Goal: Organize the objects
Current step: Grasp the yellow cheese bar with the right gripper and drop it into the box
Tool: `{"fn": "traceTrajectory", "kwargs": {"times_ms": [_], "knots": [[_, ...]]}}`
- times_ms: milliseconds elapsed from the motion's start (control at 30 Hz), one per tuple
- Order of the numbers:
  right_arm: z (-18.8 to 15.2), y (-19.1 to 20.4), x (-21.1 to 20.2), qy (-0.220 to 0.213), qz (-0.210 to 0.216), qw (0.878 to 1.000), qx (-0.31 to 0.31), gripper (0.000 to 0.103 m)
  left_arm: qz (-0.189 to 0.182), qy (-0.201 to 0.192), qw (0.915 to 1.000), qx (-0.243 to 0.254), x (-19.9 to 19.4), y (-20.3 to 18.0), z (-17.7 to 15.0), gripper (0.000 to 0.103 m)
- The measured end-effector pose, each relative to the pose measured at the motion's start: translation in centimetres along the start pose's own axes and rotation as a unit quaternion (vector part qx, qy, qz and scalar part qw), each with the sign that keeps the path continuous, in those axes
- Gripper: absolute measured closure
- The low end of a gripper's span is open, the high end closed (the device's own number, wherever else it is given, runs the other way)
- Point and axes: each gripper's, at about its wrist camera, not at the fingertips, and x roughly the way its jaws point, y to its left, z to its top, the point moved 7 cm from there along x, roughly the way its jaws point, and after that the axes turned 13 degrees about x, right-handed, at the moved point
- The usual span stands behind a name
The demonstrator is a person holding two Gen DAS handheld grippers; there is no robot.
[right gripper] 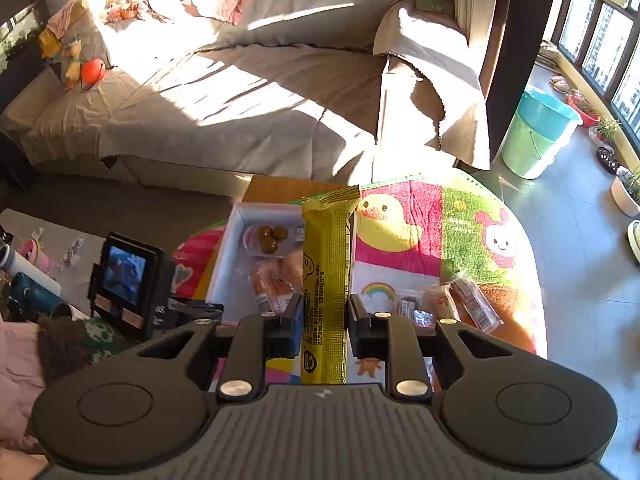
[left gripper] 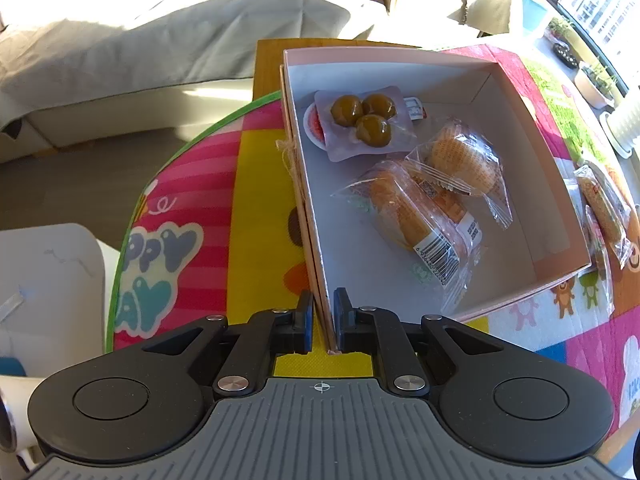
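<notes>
A pale open box [left gripper: 532, 120] stands on the colourful mat [left gripper: 256, 184]. Inside lie a pack of three brown balls [left gripper: 362, 116], a wrapped ridged cake [left gripper: 460, 156] and a wrapped bread roll [left gripper: 416, 216]. My left gripper [left gripper: 324, 314] is shut on the box's left wall near its front corner. In the right wrist view my right gripper [right gripper: 324, 312] is shut on a long yellow snack packet [right gripper: 326, 256], held upright high above the table, over the right side of the box [right gripper: 236, 224]. Several small wrapped snacks [right gripper: 460, 300] lie on the mat right of the box.
The round table's edge [left gripper: 132, 216] curves close to the box's left. A wrapped snack [left gripper: 604, 200] lies beside the box's right wall. The left gripper's screen unit [right gripper: 124, 276] shows at left. A grey sofa [right gripper: 260, 92] and a green bucket [right gripper: 536, 132] stand beyond.
</notes>
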Motion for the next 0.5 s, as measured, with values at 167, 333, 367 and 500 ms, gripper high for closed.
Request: {"fn": "traceTrajectory", "kwargs": {"times_ms": [167, 333, 367, 500], "knots": [[0.9, 2.6, 0.6, 0.005, 0.014, 1.0, 0.012, 0.081, -0.011, -0.005, 0.9999, 0.002, -0.1, 0.2, -0.2, 0.09], [1.6, 4.5, 2.4, 0.018, 0.019, 1.0, 0.013, 0.081, -0.019, -0.008, 0.9998, -0.003, -0.1, 0.4, -0.3, 0.089], [1.8, 4.8, 2.8, 0.021, 0.02, 0.999, 0.014, 0.081, -0.02, -0.009, 0.9997, -0.005, -0.2, 0.5, -0.3, 0.089], [2.3, 5.7, 4.8, 0.038, 0.018, 0.999, 0.023, 0.081, -0.027, -0.014, 0.9994, -0.015, -0.2, 0.6, -0.4, 0.089]]}}
